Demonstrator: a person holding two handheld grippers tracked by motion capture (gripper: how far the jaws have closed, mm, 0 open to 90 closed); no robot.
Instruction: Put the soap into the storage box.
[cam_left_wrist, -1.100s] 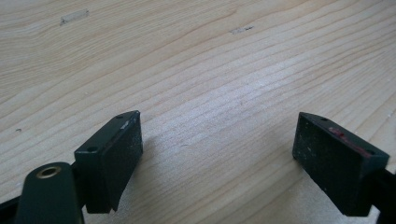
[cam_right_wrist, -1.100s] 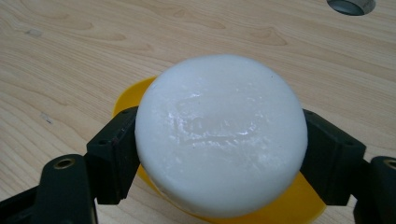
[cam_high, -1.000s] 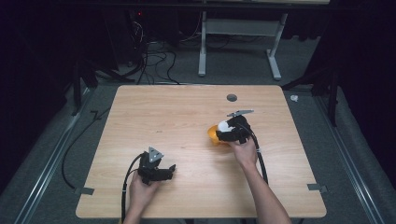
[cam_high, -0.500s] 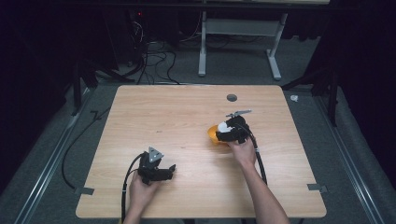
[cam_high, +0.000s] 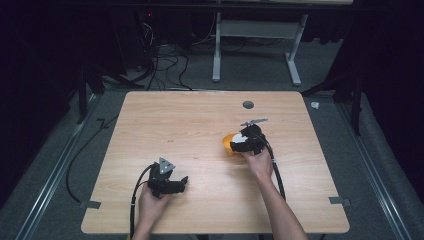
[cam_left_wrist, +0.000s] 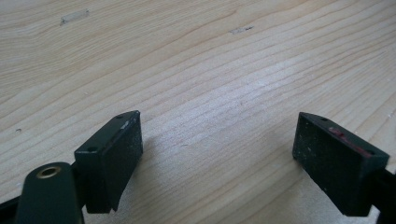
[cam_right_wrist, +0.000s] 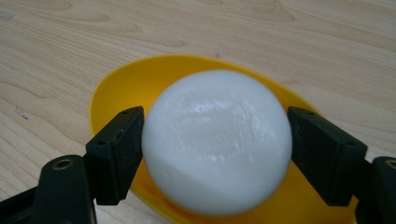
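Table (cam_high: 200, 130) of pale wood grain, grey floor (cam_high: 390, 165), dim room, possibly cables (cam_high: 165, 55) behind

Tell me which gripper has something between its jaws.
The right gripper: its jaws sit against a white ball over the yellow bowl. The left gripper is open above bare table.

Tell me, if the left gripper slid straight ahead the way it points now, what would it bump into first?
Probably nothing: between the open fingers of the left gripper lies bare wooden table, and the way looks free as far as the left gripper view reaches.
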